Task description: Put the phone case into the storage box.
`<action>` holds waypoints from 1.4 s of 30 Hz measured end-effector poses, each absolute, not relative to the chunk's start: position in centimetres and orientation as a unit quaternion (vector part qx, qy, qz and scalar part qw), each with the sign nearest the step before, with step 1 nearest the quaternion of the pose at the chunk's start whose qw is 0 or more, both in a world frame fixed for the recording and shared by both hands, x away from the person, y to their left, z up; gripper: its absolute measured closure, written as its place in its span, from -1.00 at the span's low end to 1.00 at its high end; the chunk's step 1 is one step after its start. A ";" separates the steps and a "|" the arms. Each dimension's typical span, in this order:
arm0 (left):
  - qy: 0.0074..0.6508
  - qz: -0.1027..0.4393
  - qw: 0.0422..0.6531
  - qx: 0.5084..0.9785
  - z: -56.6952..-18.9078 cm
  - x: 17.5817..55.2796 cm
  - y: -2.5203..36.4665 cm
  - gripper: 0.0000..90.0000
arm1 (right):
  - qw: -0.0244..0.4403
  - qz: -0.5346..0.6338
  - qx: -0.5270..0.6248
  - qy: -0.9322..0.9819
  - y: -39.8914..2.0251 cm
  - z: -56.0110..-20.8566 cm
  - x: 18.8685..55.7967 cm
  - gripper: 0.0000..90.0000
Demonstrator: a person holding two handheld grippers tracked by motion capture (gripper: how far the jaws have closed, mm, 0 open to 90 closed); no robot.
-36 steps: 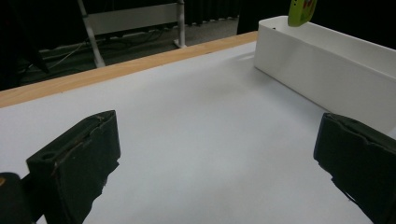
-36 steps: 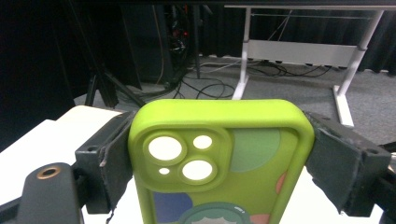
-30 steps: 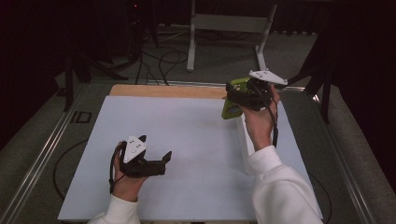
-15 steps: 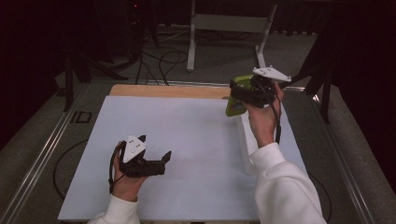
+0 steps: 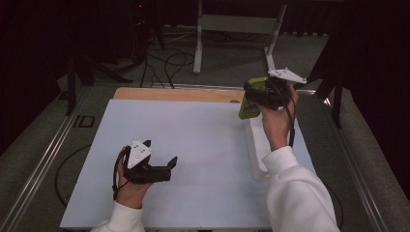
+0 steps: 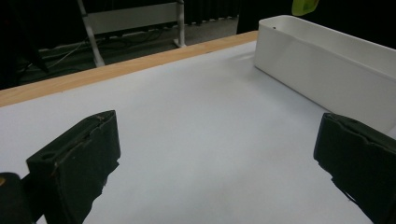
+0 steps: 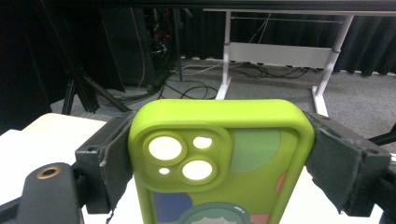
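A green phone case [image 7: 219, 163] was held tight by the right gripper [image 5: 256, 96] above a white bin [image 6: 327, 60]. The left gripper [image 5: 162, 162] was kept wide open over the table [image 5: 193, 130].

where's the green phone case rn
Clamped in the right claw, the green phone case is held above the white bin's far end, at the high view's right.

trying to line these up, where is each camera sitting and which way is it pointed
High view: above the person's side, looking forward and down on the table; both forearms, left gripper, right gripper show.
Left gripper view: rides the left gripper low over the table, facing the white tray; its open jaws show.
Right gripper view: rides the raised right gripper, facing the floor beyond; jaws clamp the green phone case.
Shared: high and left gripper views both show tray and case.
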State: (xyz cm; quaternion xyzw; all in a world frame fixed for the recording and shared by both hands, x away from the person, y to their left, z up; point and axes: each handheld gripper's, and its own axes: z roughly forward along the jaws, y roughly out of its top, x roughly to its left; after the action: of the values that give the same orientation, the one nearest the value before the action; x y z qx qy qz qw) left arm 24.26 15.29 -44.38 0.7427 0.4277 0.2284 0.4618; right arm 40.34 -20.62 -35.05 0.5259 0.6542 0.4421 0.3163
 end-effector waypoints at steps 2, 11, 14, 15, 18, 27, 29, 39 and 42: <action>0.428 0.229 0.461 0.743 -44.4 24.3 15.3 -0.97 | 0.319 0.442 0.528 0.651 -20.9 -35.1 40.4 -0.65; 0.428 0.229 0.463 0.742 -44.4 24.2 15.3 -0.97 | 0.324 0.436 0.540 0.643 -22.1 -35.7 41.0 -0.65; 0.428 0.228 0.462 0.742 -44.4 24.2 15.3 -0.97 | 0.324 0.435 0.545 0.639 -22.5 -35.9 41.1 -0.65; 0.427 0.228 0.462 0.743 -44.4 24.2 15.3 -0.97 | 0.324 0.434 0.547 0.638 -22.6 -36.0 41.1 -0.65; 0.426 0.229 0.462 0.743 -44.4 24.2 15.3 -0.97 | 0.325 0.432 0.551 0.636 -22.9 -36.2 41.2 -0.65; 0.428 0.228 0.463 0.742 -44.4 24.2 15.3 -0.97 | 0.324 0.425 0.566 0.628 -23.8 -37.1 41.6 -0.65; 0.428 0.228 0.463 0.742 -44.4 24.2 15.3 -0.97 | 0.324 0.423 0.568 0.628 -23.9 -37.3 41.7 -0.65; 0.426 0.228 0.462 0.744 -44.4 24.2 15.3 -0.97 | 0.325 0.420 0.578 0.620 -24.5 -37.8 42.0 -0.65; 0.426 0.228 0.462 0.744 -44.4 24.2 15.3 -0.97 | 0.326 0.420 0.579 0.618 -24.5 -37.9 42.0 -0.65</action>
State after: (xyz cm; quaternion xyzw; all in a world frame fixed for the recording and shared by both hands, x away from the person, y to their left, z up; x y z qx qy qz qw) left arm 24.22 15.25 -44.37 0.7437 0.4262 0.2279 0.4620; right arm 42.04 -24.55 -37.93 0.5789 0.6181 0.4199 0.3264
